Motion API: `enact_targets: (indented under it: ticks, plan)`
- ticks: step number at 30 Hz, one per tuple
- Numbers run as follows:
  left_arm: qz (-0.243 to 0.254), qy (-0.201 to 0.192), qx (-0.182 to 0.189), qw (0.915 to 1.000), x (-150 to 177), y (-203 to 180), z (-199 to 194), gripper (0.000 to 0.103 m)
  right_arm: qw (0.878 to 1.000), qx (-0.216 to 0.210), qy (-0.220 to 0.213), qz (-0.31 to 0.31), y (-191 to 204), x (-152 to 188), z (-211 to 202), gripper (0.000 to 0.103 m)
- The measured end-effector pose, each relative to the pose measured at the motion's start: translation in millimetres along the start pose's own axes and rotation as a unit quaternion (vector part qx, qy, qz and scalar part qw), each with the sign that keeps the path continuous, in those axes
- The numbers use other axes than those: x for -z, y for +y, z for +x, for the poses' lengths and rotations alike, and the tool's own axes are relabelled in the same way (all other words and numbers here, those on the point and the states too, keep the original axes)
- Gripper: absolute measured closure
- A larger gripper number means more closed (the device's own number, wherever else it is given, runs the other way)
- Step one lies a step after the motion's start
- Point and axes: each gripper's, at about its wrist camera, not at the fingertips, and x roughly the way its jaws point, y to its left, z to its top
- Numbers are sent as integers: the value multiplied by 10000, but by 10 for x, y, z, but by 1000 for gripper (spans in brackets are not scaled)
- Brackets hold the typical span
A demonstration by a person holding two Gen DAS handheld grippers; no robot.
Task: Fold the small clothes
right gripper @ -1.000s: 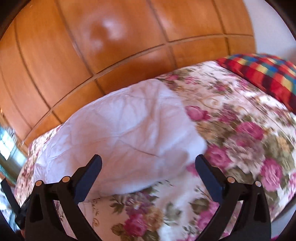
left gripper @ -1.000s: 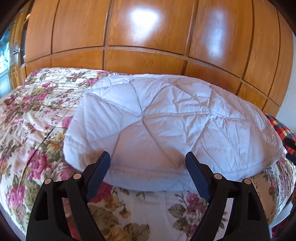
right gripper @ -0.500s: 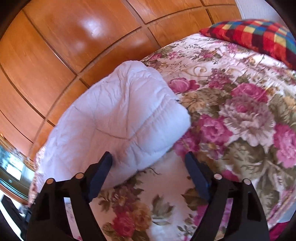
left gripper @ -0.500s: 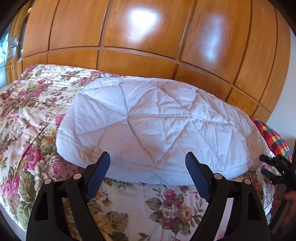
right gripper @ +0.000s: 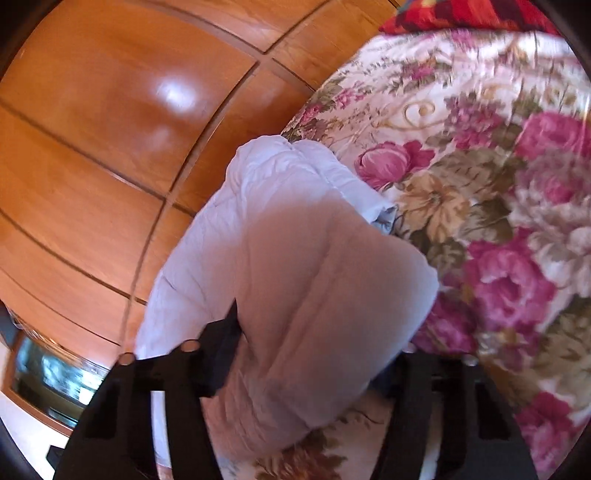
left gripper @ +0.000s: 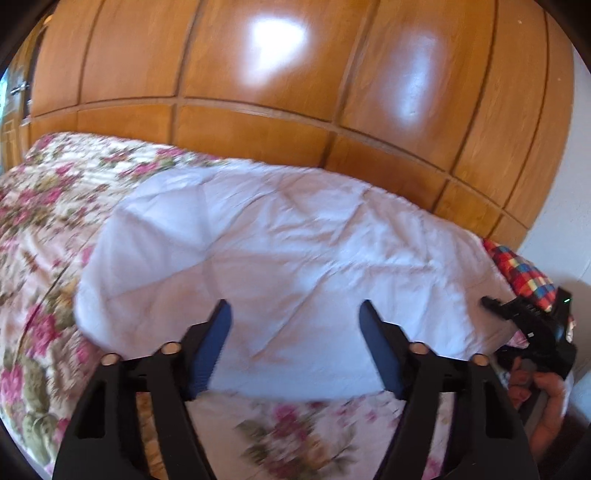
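A white quilted cloth [left gripper: 288,251] lies spread across the floral bedspread [left gripper: 40,266]. My left gripper [left gripper: 295,325] hovers over the cloth's near edge. Its jaws are closing, and flat fabric shows between the blue pads without being pinched. In the right wrist view one end of the cloth [right gripper: 314,266] bulges up between the fingers of my right gripper [right gripper: 321,332]. Those jaws are closing on it: the left fingertip [right gripper: 227,332] presses into the fabric, and the cloth hides the right one. The left wrist view shows the right gripper [left gripper: 495,306] at the cloth's right corner.
Glossy wooden wardrobe panels [left gripper: 295,81] rise right behind the bed. A red checked pillow [left gripper: 524,269] lies at the right end, also seen as the checked pillow [right gripper: 461,14]. A person's hand [left gripper: 546,391] holds the right gripper. Floral bedspread [right gripper: 517,221] stretches right of the cloth.
The right gripper rolled and dropped onto the cloth's end, and its jaws narrowed around the fabric. The left gripper's jaws came closer together and it drew back and up a little.
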Motion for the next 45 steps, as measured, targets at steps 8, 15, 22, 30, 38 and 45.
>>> enact_targets:
  ticks: [8, 15, 22, 30, 38, 45]
  plan:
    - [739, -173, 687, 9947, -306, -595, 303, 99, 9993, -161, 272, 184, -57, -77, 69, 68]
    - [264, 967, 546, 9935, -139, -486, 1106, 103, 9995, -20, 248, -191, 20, -69, 120, 70]
    - [50, 1138, 749, 9907, -56, -362, 1248, 103, 9994, -258, 221, -22, 9, -119, 117, 79]
    - [-48, 1162, 774, 9902, -37, -418, 1176, 103, 9969, -746, -82, -221, 394, -245, -273, 88]
    - [136, 1389, 1251, 9823, 198, -734, 924, 103, 9982, -350, -399, -295, 366, -321, -829, 88]
    - [-177, 811, 1301, 9880, -2, -331, 331, 103, 9981, 145, -511, -309, 357, -322, -884, 88]
